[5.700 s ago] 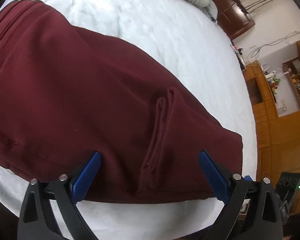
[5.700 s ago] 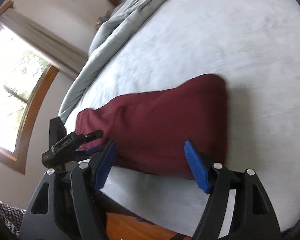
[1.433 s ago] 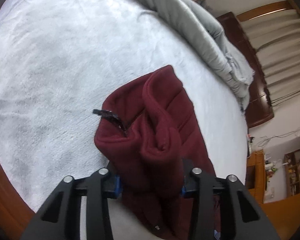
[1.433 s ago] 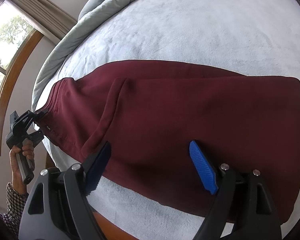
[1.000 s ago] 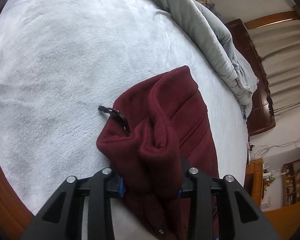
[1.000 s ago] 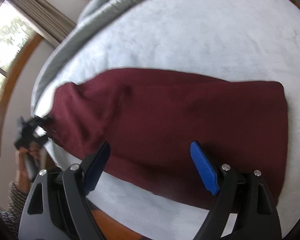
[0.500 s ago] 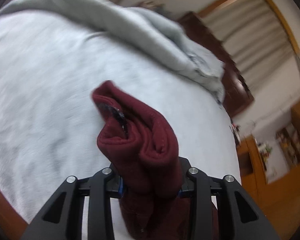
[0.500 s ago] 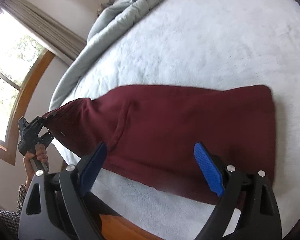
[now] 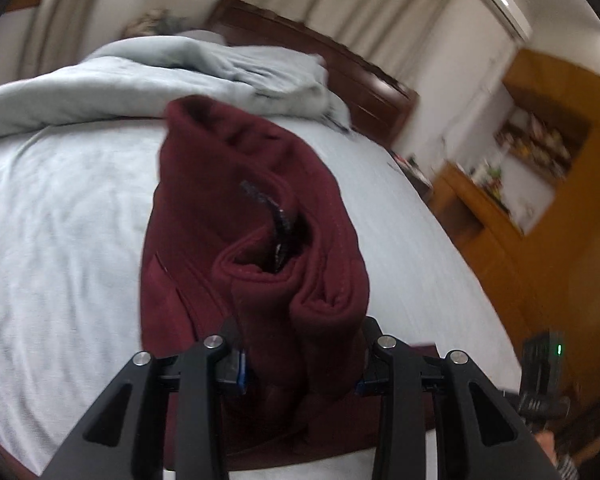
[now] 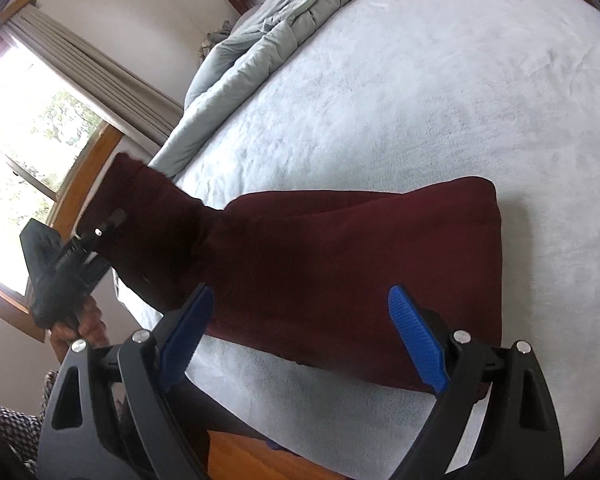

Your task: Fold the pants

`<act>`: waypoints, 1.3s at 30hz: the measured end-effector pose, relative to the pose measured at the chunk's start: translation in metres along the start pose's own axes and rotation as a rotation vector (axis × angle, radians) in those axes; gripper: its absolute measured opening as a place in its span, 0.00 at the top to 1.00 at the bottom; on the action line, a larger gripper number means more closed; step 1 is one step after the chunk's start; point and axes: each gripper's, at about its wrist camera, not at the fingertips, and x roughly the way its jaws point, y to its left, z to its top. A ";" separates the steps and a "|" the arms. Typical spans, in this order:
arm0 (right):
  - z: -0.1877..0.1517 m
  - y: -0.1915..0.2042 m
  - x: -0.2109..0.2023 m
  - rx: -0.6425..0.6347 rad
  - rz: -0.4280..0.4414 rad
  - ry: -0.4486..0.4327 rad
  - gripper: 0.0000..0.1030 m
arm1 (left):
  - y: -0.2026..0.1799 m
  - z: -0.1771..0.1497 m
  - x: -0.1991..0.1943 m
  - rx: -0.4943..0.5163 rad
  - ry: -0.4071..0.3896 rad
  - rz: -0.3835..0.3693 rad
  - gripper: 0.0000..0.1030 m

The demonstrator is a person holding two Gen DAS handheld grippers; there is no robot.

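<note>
Dark red pants (image 10: 340, 264) lie folded lengthwise on the white bed (image 10: 420, 92). My left gripper (image 9: 300, 368) is shut on the bunched waistband end of the pants (image 9: 260, 240), with a black drawstring (image 9: 278, 220) showing, and holds it lifted off the bed. In the right wrist view the left gripper (image 10: 100, 236) shows at the left with the raised waistband. My right gripper (image 10: 300, 328) is open and empty, hovering above the near edge of the pants' middle.
A grey duvet (image 10: 268, 36) is heaped at the head of the bed, also in the left wrist view (image 9: 148, 76). A window with curtains (image 10: 32, 128) is at left. Wooden cabinets (image 9: 540, 184) stand beyond the bed. The bed's wooden edge (image 10: 260, 456) is below my right gripper.
My left gripper has lifted the waistband end up off the bed and tilted upward. The pants' far end has drawn in. My right gripper stays open above the pants.
</note>
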 end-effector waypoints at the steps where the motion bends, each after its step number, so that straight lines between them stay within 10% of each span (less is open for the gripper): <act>1: 0.001 -0.002 0.000 0.001 0.015 0.002 0.13 | -0.008 -0.004 0.006 0.015 0.021 -0.010 0.66; 13: -0.007 -0.040 0.020 0.087 -0.012 0.065 0.14 | -0.053 -0.067 0.080 0.174 0.243 0.032 0.64; 20: -0.009 -0.041 0.023 0.086 -0.017 0.071 0.14 | -0.055 -0.068 0.083 0.150 0.259 0.000 0.44; 26: -0.004 -0.033 0.015 0.106 0.001 0.069 0.13 | -0.047 -0.041 0.037 -0.022 0.267 -0.277 0.11; 33: 0.013 0.003 0.031 0.091 0.092 0.116 0.09 | 0.025 -0.014 0.019 -0.066 0.240 0.210 0.08; 39: 0.022 0.030 0.071 0.066 0.074 0.222 0.09 | 0.054 -0.029 0.038 -0.133 0.332 0.251 0.09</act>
